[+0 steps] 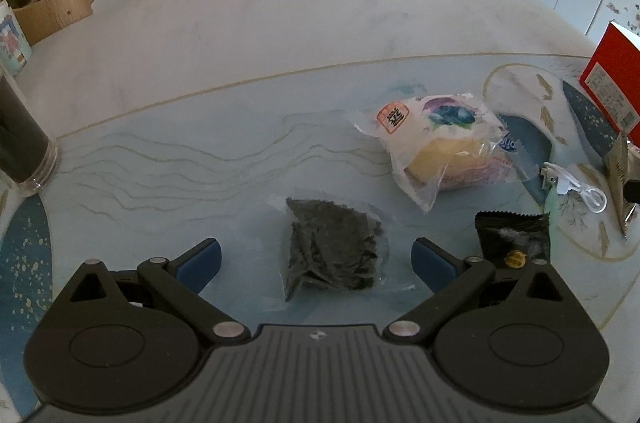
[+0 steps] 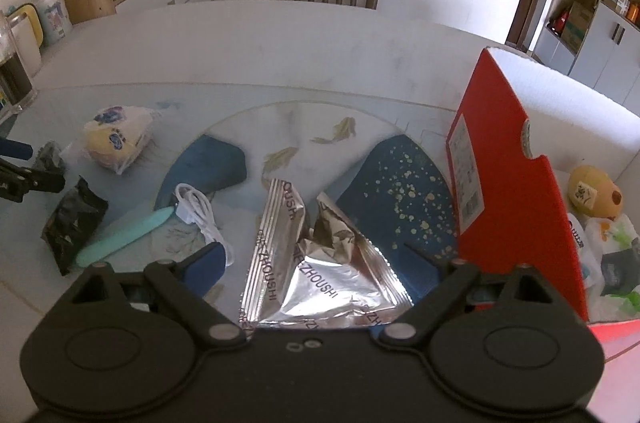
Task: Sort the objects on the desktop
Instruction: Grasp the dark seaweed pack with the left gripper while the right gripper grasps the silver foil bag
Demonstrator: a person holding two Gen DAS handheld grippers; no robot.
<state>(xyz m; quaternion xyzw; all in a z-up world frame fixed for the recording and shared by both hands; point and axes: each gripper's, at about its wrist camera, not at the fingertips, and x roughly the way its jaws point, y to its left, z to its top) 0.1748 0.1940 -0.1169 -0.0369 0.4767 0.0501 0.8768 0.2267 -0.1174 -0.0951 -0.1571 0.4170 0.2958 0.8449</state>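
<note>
so, left wrist view first: the left gripper (image 1: pixel 316 259) is spread wide and angled down over a clear packet of dark dried leaves (image 1: pixel 334 247), which lies flat on the table (image 1: pixel 200 63) between the two blue pads, with nothing seen pressing on it. it looks like the reach-in stage of a pick, and the next move would probably call for the jaws to be lowered a touch and closed on the packet's middle, since thin film can slip out. a bagged bun (image 1: pixel 444 147) is seen further off to the right, a small black sachet (image 1: pixel 512 235) just beside the right finger, and a white cable (image 1: pixel 576 187) beyond that. right wrist view: the right gripper (image 2: pixel 316 263) is also held wide, nothing clamped, with a crumpled silver foil pouch (image 2: pixel 316 263) sitting between its fingers on the table. same stage here, it'd seem, and the foil would need to be pinched where it's bunched up rather than at a flat edge. as for containers, a red cardboard box (image 2: pixel 500 183) stands open just to the right of the pouch; inside it a yellowish plush-like thing (image 2: pixel 592 195) and some white and green bagged items (image 2: pixel 604 243) can be made out, so it's probably the sorting bin. a mint green stick (image 2: pixel 124 235) lies loose to the left.
</note>
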